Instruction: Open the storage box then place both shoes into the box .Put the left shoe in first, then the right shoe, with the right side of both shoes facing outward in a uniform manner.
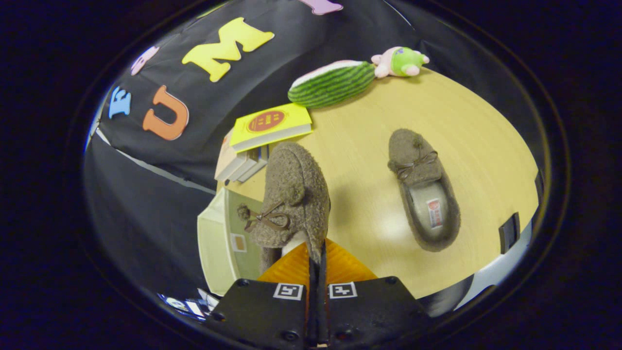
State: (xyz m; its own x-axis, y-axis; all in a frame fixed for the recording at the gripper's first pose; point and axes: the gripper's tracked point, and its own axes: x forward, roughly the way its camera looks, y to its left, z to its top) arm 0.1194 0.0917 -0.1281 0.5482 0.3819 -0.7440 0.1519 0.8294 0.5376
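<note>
My gripper (317, 265) is shut on the rim of a fuzzy brown shoe (291, 192), which hangs lifted just ahead of the fingers with its toe pointing away and its bow turned to the left. Under and left of the held shoe stands the pale green storage box (214, 243), open, at the table's left end. The second brown shoe (423, 189) lies flat on the wooden table (476, 146) to the right, with its toe pointing away and its lined opening facing up.
A stack of books (269, 126) with a yellow one on top lies beyond the held shoe. Farther back rest a watermelon-slice plush (333, 82) and a small green and pink plush toy (401, 62). The table's near-right edge carries a dark clip (509, 232).
</note>
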